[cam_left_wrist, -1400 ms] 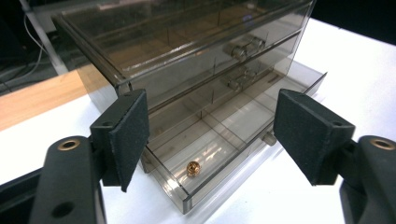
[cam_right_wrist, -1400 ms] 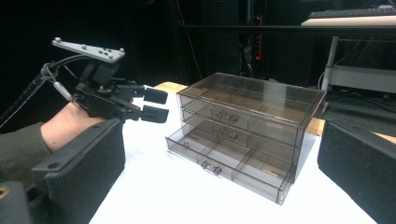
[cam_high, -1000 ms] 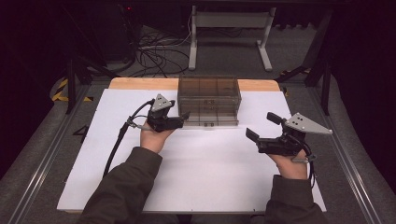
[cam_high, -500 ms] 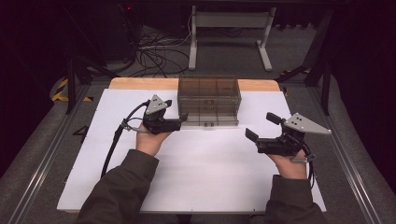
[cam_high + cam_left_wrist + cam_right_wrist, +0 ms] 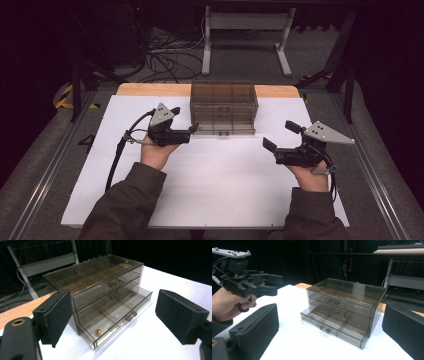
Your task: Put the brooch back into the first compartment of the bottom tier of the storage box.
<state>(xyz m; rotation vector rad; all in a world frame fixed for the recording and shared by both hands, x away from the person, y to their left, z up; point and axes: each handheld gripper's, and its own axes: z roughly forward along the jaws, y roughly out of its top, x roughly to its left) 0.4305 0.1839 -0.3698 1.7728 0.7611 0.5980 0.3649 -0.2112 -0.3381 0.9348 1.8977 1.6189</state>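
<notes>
Your left claw (image 5: 184, 131) stands with its jaws wide apart and nothing between them; they have just been opening. It sits just off the near-left corner of the clear drawer unit (image 5: 223, 108), close to it but not touching. In the left gripper view the padded fingers (image 5: 57, 317) frame that unit, with its bottom drawer (image 5: 117, 317) pulled out toward you and a small golden bead (image 5: 97, 332) lying in the drawer's near-left compartment.

Your right claw (image 5: 281, 137) also has its jaws apart and empty, held well off to the right of the unit, above the white table (image 5: 225, 190).

The unit stands at the far middle of the table, with its two upper drawers closed. It looks like thin, hard, smoky plastic: light, stiff and slick, likely to skid on the white sheet if you push on it one-handed. The bottom drawer probably slides easily, so take it by the small twin knob (image 5: 131, 316) on its front, or press flat on the front panel, while the other claw steadies the body. The bead is tiny, round and smooth; it will roll and slip, so pinch it squarely between the pads.
</notes>
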